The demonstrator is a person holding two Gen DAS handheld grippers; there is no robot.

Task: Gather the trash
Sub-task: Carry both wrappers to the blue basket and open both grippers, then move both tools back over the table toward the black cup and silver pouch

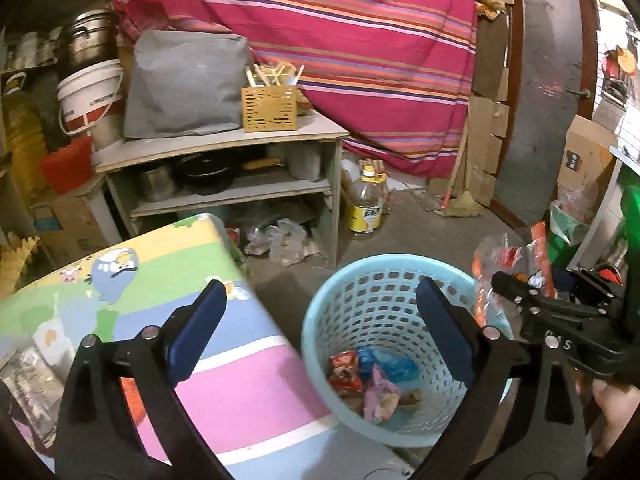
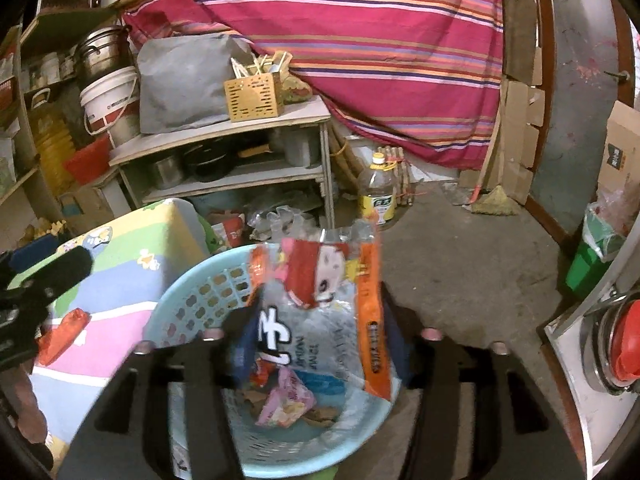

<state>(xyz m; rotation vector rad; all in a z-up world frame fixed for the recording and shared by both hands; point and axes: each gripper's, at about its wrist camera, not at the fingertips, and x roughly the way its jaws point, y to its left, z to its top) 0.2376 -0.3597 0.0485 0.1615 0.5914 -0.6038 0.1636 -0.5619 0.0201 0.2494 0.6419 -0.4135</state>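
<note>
On the left lies a surface (image 1: 248, 364) with a bright mat of pink, blue and green stripes. A small red wrapper (image 2: 60, 338) lies on it. The left gripper (image 1: 320, 328) hangs above the edge of the surface and the basket, and its two blue fingers (image 1: 196, 332) are wide apart with nothing between them.

Just beside the surface stands a light blue basket (image 1: 400, 292) with holes in its wall. It sits on the floor. Inside at the bottom lie a red wrapper (image 1: 344, 372), a blue wrapper (image 1: 388, 364) and a pink wrapper (image 1: 382, 398).

The right gripper (image 2: 320, 344) hangs over the basket. Its fingers are closed tight on a clear plastic bag (image 2: 320, 300) with orange edges and a red cartoon face. The bag stands up between the fingers, right above the open basket.

Further back, a bottle (image 1: 366, 200) stands on the floor next to a shelf (image 1: 224, 184).
</note>
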